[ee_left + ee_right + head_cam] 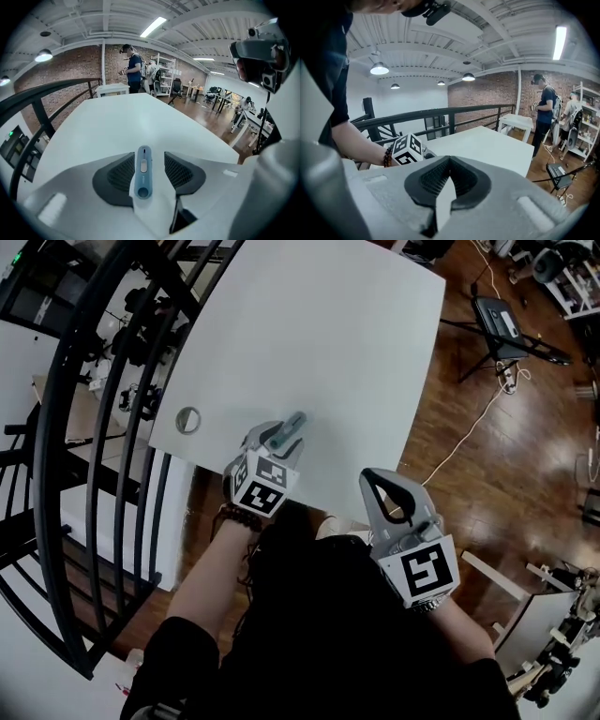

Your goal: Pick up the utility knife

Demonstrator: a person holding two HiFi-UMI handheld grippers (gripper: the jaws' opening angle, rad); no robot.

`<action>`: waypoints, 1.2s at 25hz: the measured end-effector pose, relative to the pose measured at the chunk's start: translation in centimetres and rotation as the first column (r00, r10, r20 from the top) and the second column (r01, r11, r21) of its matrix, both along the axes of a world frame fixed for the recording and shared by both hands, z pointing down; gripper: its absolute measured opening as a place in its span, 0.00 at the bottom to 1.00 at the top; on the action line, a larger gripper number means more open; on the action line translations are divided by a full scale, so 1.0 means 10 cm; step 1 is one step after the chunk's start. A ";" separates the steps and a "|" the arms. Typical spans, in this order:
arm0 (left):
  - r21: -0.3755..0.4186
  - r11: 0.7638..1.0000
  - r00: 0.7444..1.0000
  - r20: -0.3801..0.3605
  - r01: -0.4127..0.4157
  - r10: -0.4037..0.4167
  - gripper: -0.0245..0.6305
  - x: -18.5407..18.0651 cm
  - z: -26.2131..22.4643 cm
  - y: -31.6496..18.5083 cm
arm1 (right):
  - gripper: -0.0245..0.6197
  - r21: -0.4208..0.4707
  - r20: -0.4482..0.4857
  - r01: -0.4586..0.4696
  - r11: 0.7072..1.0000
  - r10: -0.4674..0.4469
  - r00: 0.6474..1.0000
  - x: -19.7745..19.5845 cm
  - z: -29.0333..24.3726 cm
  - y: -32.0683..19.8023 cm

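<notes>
A light-blue utility knife [288, 430] lies on the white table [328, 324] near its front edge. My left gripper [277, 435] is down at the table with the knife between its jaws. In the left gripper view the knife [143, 171] runs lengthwise between the two dark pads, with a gap on each side, so the left gripper [146, 156] is open and not pressing on it. My right gripper [375, 476] hovers off the table's front right edge. Its tips meet in the right gripper view, so the right gripper [449, 160] is shut with nothing in it.
A round metal-rimmed hole [187, 419] sits in the table's front left corner. A black curved railing [103, 427] runs along the left. Wooden floor with a cable and a black stand [502, 324] lies to the right. A person [133, 68] stands beyond the table.
</notes>
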State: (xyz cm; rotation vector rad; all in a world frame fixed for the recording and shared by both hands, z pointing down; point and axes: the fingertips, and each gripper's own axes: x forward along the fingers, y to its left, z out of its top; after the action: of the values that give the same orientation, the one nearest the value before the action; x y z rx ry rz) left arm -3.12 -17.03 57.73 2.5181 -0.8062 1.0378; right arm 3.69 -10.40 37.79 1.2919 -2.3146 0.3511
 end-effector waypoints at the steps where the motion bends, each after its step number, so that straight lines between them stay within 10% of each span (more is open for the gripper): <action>1: -0.007 1.000 1.000 0.008 -0.009 0.009 0.37 0.01 0.06 -0.03 | 0.03 -0.009 0.000 -0.003 1.000 0.003 1.000 0.00 0.03 -0.04; 19: -0.080 0.996 0.997 0.073 0.041 -0.036 0.28 0.11 0.42 -0.04 | 0.03 -0.057 0.044 0.025 0.998 -0.023 0.999 0.31 0.24 -0.11; 30: 0.044 0.995 0.996 0.002 0.091 -0.091 0.27 0.36 -0.26 0.06 | 0.03 0.003 0.061 0.077 0.997 -0.078 0.995 0.48 0.07 -0.03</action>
State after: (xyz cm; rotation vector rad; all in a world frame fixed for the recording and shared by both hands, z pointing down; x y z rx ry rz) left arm 0.43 -16.45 55.17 2.4908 -0.9457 1.0055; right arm 8.47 -10.74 38.52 1.2033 -2.4079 0.3684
